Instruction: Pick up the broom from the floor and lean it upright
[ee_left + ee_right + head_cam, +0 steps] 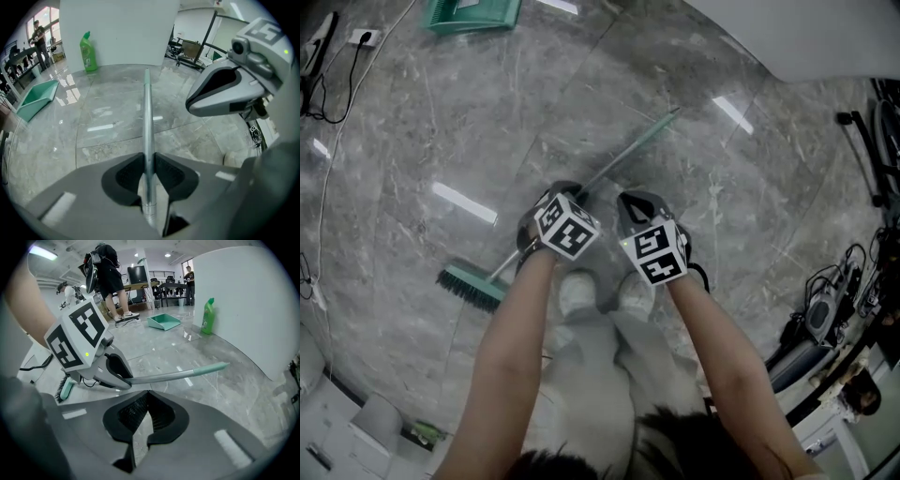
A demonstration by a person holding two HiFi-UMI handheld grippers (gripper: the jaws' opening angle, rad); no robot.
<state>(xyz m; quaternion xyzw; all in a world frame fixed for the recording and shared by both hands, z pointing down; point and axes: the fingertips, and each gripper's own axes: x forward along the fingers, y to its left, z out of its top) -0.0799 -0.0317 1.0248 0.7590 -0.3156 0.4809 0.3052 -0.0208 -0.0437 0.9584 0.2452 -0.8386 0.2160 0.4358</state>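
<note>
A broom lies on the grey marble floor, its teal brush head point(472, 286) at the lower left and its metal handle point(628, 155) running up to the right. My left gripper point(579, 194) is shut on the handle near its middle; in the left gripper view both pads press on the silver tube point(147, 117) at the jaws point(148, 161). My right gripper point(628, 203) hovers just right of it, beside the handle, jaws shut with nothing between them point(145, 399). The right gripper view shows the handle point(187, 372) and brush head point(65, 389).
A teal dustpan point(473, 13) lies on the floor farther off. A green bottle point(87, 51) stands against a white wall panel point(806, 33). Cables point(328, 84) run at the left; equipment point(825, 319) crowds the right. My shoes point(577, 291) are below the grippers.
</note>
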